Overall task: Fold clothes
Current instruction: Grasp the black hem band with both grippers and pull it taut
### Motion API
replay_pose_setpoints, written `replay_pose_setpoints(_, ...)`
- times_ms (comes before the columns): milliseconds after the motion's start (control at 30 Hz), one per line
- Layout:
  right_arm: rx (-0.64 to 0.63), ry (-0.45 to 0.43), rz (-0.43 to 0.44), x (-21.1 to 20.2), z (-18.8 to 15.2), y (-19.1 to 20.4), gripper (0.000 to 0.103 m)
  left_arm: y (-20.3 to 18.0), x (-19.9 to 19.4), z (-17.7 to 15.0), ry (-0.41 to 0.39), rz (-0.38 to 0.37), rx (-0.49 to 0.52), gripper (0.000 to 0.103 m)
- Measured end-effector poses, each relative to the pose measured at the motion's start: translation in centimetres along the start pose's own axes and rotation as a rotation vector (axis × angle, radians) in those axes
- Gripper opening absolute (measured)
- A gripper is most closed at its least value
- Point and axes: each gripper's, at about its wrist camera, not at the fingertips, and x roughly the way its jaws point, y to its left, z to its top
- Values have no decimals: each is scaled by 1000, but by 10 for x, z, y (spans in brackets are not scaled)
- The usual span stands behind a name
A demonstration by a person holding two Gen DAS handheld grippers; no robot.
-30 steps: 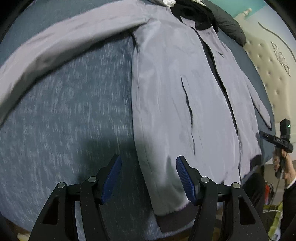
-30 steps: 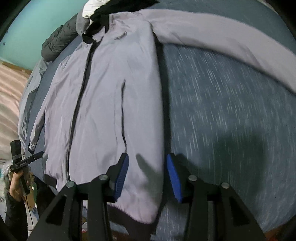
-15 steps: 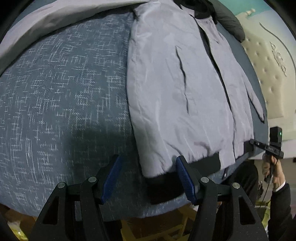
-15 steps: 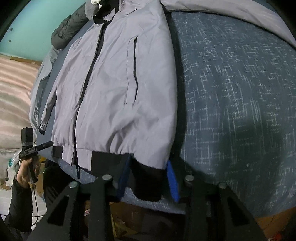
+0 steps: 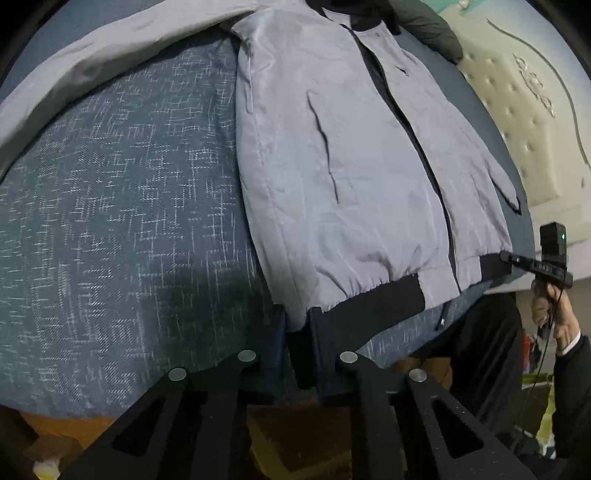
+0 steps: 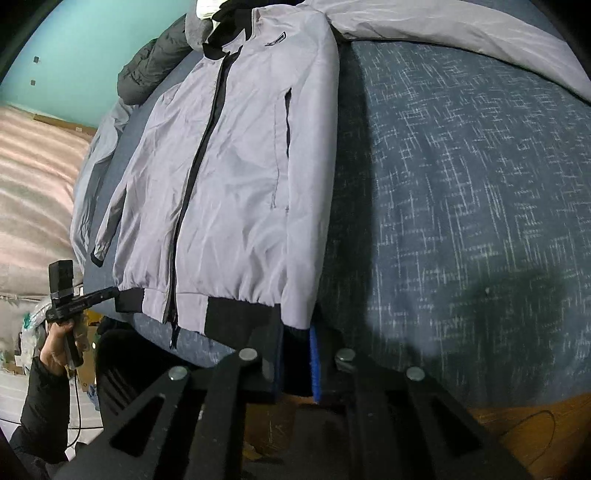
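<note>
A grey zip jacket with a black hem lies face up on the blue patterned bedspread. My left gripper is shut on the hem's left corner at the bed's near edge. My right gripper is shut on the hem's right corner. Each view also shows the other gripper from the side at the opposite hem corner: the right gripper and the left gripper. One sleeve stretches out to the upper left, and a sleeve runs to the upper right.
A dark puffer garment lies beyond the jacket's collar. A cream tufted headboard stands at the right, and a teal wall at the back. A person's hands hold the grippers. The wooden bed frame shows below.
Both grippers drew back down the jacket to its black hem at the near bed edge, then went from open to shut on the hem corners.
</note>
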Motion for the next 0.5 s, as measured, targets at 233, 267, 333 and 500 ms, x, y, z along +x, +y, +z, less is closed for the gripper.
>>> replay_pose_setpoints(233, 2, 30, -21, 1, -9, -12, 10, 13, -4, -2, 8, 29, -8, 13)
replay_pose_setpoints(267, 2, 26, -21, 2, -8, -12, 10, 15, -1, -2, 11, 31, -16, 13)
replay_pose_setpoints(333, 1, 18, -21, 3, -5, -12, 10, 17, 4, 0, 15, 41, -32, 13)
replay_pose_setpoints(500, -9, 1, -28, 2, 4, -11, 11, 22, 7, 3, 8, 39, -58, 14)
